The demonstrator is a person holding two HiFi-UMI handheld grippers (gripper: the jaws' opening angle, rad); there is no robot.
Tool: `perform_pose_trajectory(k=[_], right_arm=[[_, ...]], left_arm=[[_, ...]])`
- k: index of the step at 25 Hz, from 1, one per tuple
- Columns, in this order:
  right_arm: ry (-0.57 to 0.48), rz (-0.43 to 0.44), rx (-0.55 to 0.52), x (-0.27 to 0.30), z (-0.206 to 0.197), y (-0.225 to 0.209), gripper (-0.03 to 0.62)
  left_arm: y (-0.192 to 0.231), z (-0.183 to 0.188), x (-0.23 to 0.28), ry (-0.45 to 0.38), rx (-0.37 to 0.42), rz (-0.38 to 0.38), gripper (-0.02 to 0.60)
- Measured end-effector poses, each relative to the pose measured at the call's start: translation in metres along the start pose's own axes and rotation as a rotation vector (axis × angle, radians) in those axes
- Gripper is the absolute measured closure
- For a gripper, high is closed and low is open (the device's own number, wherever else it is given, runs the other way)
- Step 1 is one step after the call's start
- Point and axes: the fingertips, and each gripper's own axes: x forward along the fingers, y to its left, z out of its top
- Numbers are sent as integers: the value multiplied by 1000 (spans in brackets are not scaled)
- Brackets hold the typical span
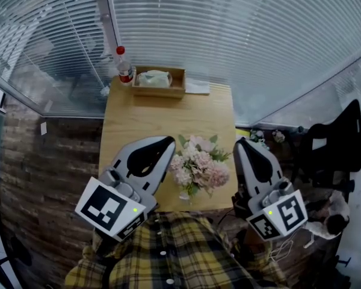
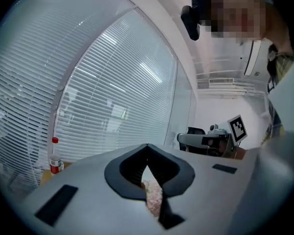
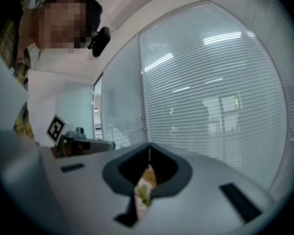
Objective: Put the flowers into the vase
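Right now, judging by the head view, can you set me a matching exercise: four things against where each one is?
Things:
1 bottle
2 wooden tray
3 flowers
4 left gripper

Places:
A near edge of the table, just left of the right gripper
B far left corner of the table
C left of the flowers, jaws together
D far edge, right of the bottle

Pairs: 1-B; 2-D; 3-A; 4-C
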Motion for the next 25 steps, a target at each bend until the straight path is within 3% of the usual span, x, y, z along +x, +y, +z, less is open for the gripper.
perform_pose_trajectory(k=[9, 17, 25], right_arm=[[41, 22, -32, 6, 1, -2, 580], [107, 57, -25, 2, -10, -13, 580], [109, 63, -3, 3, -17, -17, 580]], left_arm=[[-7, 13, 16, -24, -1, -33, 571], [-10, 5, 14, 22, -29, -13, 571], [-1, 7, 12, 0, -7, 14, 572]])
